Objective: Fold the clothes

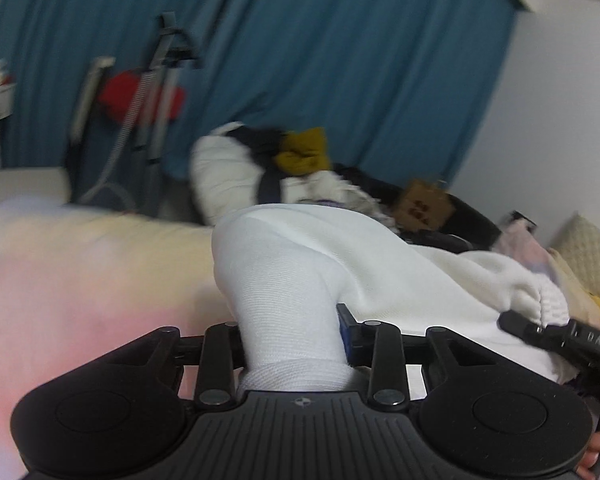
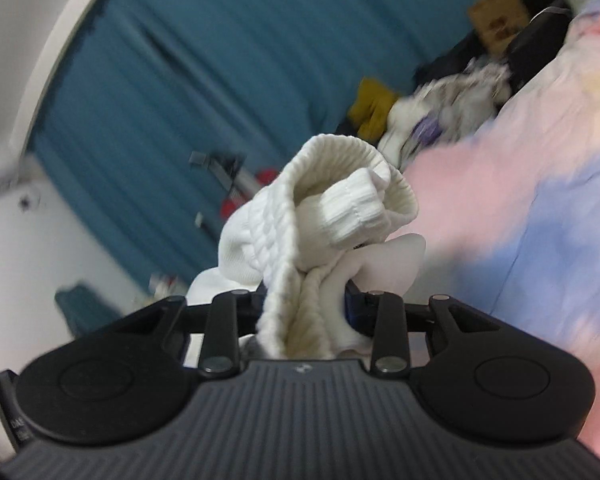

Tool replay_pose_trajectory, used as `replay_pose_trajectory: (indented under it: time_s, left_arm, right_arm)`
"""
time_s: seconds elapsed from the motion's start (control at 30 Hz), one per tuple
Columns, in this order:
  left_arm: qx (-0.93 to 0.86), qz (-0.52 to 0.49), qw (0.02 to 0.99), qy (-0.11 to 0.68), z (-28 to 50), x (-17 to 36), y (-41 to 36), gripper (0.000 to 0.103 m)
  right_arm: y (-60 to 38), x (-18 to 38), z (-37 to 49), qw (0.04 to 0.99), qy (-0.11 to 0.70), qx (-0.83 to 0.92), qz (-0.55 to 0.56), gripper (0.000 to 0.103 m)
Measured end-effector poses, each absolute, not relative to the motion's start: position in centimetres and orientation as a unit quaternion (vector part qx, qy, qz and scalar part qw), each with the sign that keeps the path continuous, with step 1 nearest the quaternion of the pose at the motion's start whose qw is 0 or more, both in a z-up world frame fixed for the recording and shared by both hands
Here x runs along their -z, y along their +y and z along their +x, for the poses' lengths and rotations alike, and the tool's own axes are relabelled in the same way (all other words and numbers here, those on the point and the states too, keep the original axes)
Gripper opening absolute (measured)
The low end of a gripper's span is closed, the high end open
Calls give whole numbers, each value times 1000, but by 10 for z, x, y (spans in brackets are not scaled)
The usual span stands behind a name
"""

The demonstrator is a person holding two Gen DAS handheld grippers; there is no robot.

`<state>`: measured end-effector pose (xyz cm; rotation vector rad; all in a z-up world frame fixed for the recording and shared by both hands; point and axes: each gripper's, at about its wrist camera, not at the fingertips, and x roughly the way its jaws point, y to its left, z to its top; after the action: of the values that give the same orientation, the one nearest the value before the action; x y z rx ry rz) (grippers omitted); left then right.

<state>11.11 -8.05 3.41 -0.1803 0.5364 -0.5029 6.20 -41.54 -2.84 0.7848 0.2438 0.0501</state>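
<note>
Two grippers clamp one white garment (image 1: 340, 256) above the pastel bedspread (image 1: 80, 272): your left gripper (image 1: 292, 336) pinches smooth fabric; your right gripper (image 2: 304, 312), at 3 o'clock, pinches ribbed cuff (image 2: 340, 208); keep tension even; lower flat before creasing.

**Bed surface + what's on it**

Bed (image 1: 80, 264) has a pastel tie-dye cover: pink, yellow, blue patches. White garment (image 1: 360, 256) lies on it near the front. Far edge: loose clothes pile (image 1: 300, 176) with a mustard piece (image 1: 304, 152) on top, plus white and dark items. Brown cardboard tag (image 1: 424, 204) just beside the pile. Cream quilted pillow (image 1: 592, 256) at right.
</note>
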Motion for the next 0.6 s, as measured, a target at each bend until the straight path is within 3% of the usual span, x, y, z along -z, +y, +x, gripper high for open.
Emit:
replay_pose_trajectory:
  time_s: [0.17, 0.3, 0.43, 0.5, 0.6]
  left_arm:
    - [297, -53, 921, 245, 165, -23, -177, 35]
    - [312, -33, 913, 259, 217, 26, -237, 35]
    - [303, -3, 903, 306, 256, 94, -270, 36]
    - [295, 25, 896, 331, 265, 128, -277, 41]
    - [292, 30, 895, 335, 266, 155, -269, 48]
  right_arm:
    - [-460, 61, 74, 928, 72, 50, 361, 36]
    - [-484, 94, 90, 940, 56, 108, 318, 36]
    - [-497, 144, 116, 925, 143, 150, 317, 36]
    - [-499, 169, 127, 909, 198, 170, 325, 39]
    - [-498, 185, 127, 906, 202, 168, 330, 42]
